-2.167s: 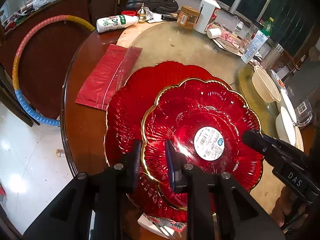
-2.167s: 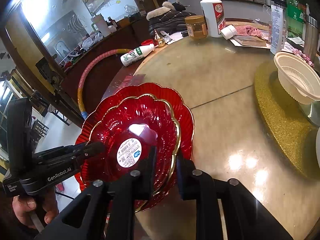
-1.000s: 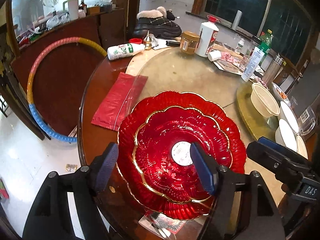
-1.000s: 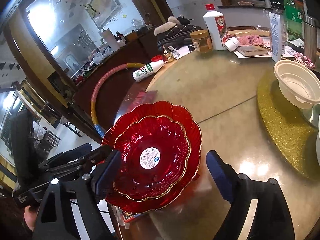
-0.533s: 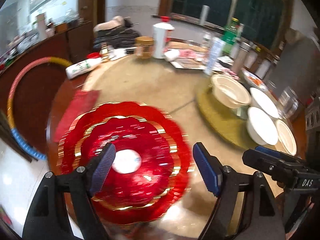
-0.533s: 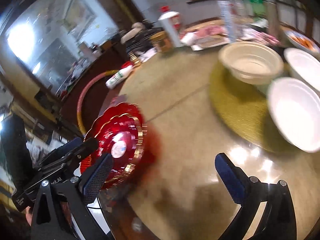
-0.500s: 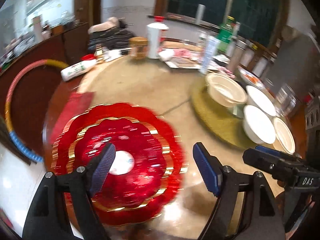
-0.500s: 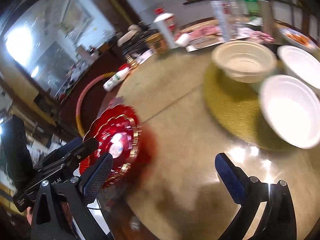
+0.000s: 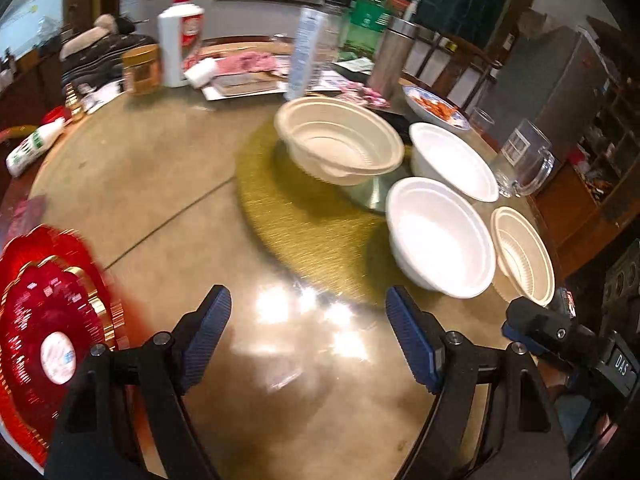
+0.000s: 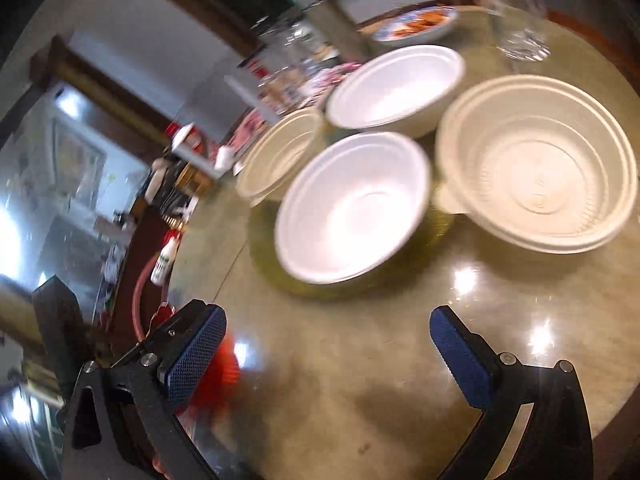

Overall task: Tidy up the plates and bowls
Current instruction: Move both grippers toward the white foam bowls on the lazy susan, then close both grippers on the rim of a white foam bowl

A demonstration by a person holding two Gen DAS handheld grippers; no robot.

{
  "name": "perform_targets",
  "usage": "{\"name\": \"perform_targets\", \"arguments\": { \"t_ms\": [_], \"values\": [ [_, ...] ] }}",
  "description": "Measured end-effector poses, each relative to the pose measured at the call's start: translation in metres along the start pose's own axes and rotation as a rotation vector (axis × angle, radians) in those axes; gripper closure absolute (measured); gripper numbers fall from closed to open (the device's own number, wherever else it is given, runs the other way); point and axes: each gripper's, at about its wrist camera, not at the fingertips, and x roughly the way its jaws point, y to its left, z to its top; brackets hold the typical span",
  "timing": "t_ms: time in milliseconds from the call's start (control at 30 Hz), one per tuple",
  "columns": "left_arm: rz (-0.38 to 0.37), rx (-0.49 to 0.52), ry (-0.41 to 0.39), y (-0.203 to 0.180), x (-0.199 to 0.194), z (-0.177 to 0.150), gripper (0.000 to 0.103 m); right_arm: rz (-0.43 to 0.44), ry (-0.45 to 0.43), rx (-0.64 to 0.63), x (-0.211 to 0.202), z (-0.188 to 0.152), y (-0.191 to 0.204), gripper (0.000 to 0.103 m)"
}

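The two stacked red scalloped plates [image 9: 44, 332] lie at the table's left edge; a red sliver of them [image 10: 224, 364] shows behind my right gripper's left finger. Two white foam bowls [image 9: 438, 236] [image 9: 452, 160] and two cream ribbed bowls [image 9: 340, 146] [image 9: 524, 254] stand on and around a gold mat [image 9: 304, 216]. In the right wrist view the near white bowl [image 10: 352, 208] and a cream bowl [image 10: 536, 164] are just ahead. My left gripper [image 9: 308, 328] and right gripper [image 10: 326, 350] are both open and empty above bare table.
Bottles, a jar, papers and a steel flask [image 9: 392, 56] crowd the far side. A glass mug [image 9: 524, 160] and a dish of food [image 9: 436, 108] stand at the right. The other gripper's body [image 9: 568, 340] is low on the right.
Both grippers let go of the red plates, opened wide, and swung right toward the bowls. The plates stay stacked at the left edge.
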Motion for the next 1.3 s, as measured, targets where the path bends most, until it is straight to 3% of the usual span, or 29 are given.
{"name": "perform_targets", "arguments": {
  "t_ms": [300, 667, 933, 1000, 1033, 1167, 1300],
  "values": [
    [0.001, 0.029, 0.011, -0.040, 0.033, 0.018, 0.023, 0.024, -0.035, 0.073, 0.006, 0.017, -0.016, 0.004],
    [0.037, 0.018, -0.008, -0.050, 0.061, 0.024, 0.024, -0.027, -0.068, 0.128, 0.021, 0.034, -0.032, 0.046],
    [0.028, 0.008, 0.001, -0.052, 0.072, 0.023, 0.034, -0.053, -0.075, 0.125, 0.030, 0.038, -0.035, 0.050],
    [0.036, 0.019, -0.008, -0.055, 0.073, 0.023, 0.039, -0.058, -0.079, 0.123, 0.030, 0.038, -0.036, 0.050],
    [0.038, 0.025, -0.009, -0.055, 0.074, 0.022, 0.046, -0.059, -0.080, 0.123, 0.031, 0.038, -0.035, 0.053],
    [0.035, 0.041, 0.019, -0.058, 0.082, 0.021, 0.066, -0.071, -0.073, 0.113, 0.036, 0.039, -0.035, 0.076],
    [0.031, 0.052, 0.033, -0.060, 0.087, 0.017, 0.079, -0.080, -0.059, 0.108, 0.041, 0.038, -0.037, 0.086]
  ]
}}
